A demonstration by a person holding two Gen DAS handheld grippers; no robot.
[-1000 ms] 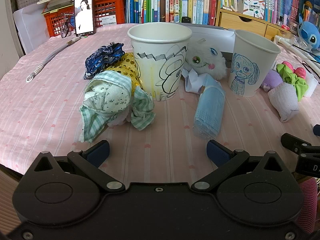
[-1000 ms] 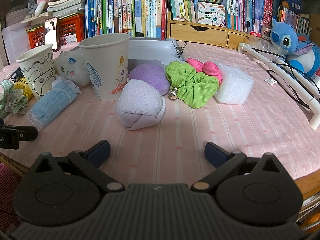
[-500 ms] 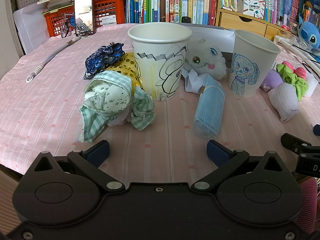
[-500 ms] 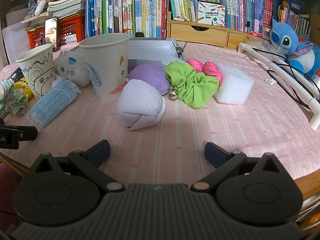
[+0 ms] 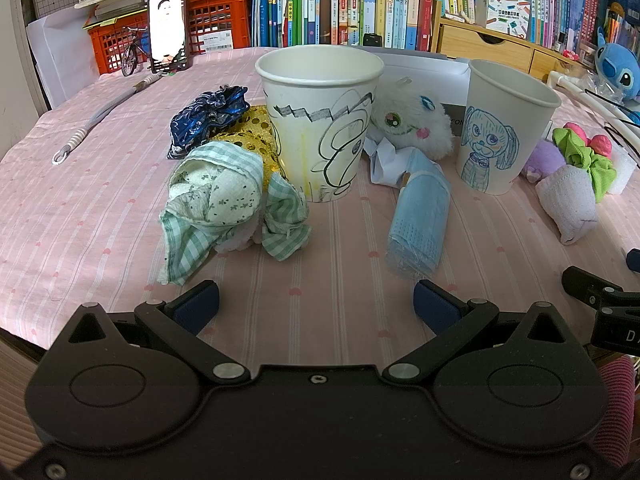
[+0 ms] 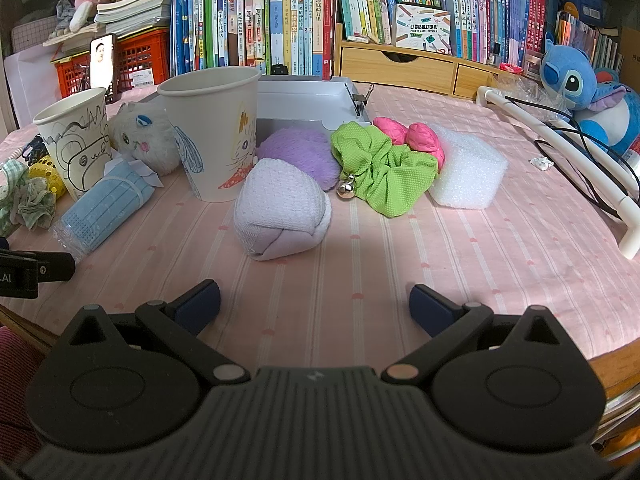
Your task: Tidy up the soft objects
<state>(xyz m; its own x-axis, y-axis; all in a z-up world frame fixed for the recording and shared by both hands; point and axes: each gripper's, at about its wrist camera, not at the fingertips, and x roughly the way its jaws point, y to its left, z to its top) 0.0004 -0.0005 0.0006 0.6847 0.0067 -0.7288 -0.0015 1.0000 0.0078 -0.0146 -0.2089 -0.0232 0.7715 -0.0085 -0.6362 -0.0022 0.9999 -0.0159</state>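
Both my tools, left tool (image 5: 316, 304) and right tool (image 6: 314, 304), hang wide and empty at the counter's (image 6: 500, 260) near edge, ready to choose; the rolled white sock (image 6: 282, 210) sits nearest.

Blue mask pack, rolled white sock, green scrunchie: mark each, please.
blue mask pack (image 5: 418, 216), left wrist view, middle of the wrapper.
rolled white sock (image 6: 280, 210), right wrist view, top of the bundle.
green scrunchie (image 6: 384, 168), right wrist view, centre folds.
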